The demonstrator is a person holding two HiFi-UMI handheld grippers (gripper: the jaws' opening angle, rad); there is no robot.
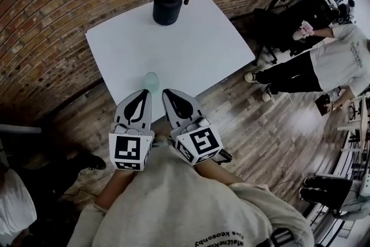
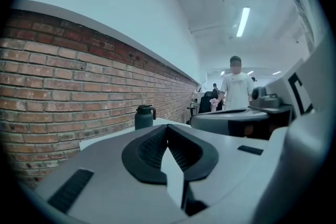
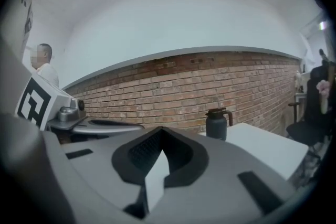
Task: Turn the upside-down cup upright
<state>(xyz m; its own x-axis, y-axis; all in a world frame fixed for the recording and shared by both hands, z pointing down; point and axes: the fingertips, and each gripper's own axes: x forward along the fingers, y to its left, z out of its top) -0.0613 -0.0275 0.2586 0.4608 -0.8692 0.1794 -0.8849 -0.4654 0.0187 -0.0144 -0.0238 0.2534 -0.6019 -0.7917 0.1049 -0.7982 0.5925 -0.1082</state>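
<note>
A small pale green see-through cup (image 1: pixel 151 82) stands on the white table (image 1: pixel 191 43) close to its near edge; whether its mouth faces up I cannot tell. My left gripper (image 1: pixel 144 92) and right gripper (image 1: pixel 168 92) hover side by side just short of the cup, above the table's near edge. Both are shut with nothing between the jaws. In the left gripper view the left gripper (image 2: pixel 167 126) has its dark pads closed tip to tip, and the right gripper (image 3: pixel 160 129) looks the same in its own view. The cup is hidden in both gripper views.
A dark jug (image 1: pixel 168 4) with a handle stands at the table's far edge, also seen as the jug (image 2: pixel 144 117) and the jug (image 3: pixel 217 123). A brick wall (image 1: pixel 52 20) runs behind. People (image 1: pixel 324 61) and an office chair are at the right on the wooden floor.
</note>
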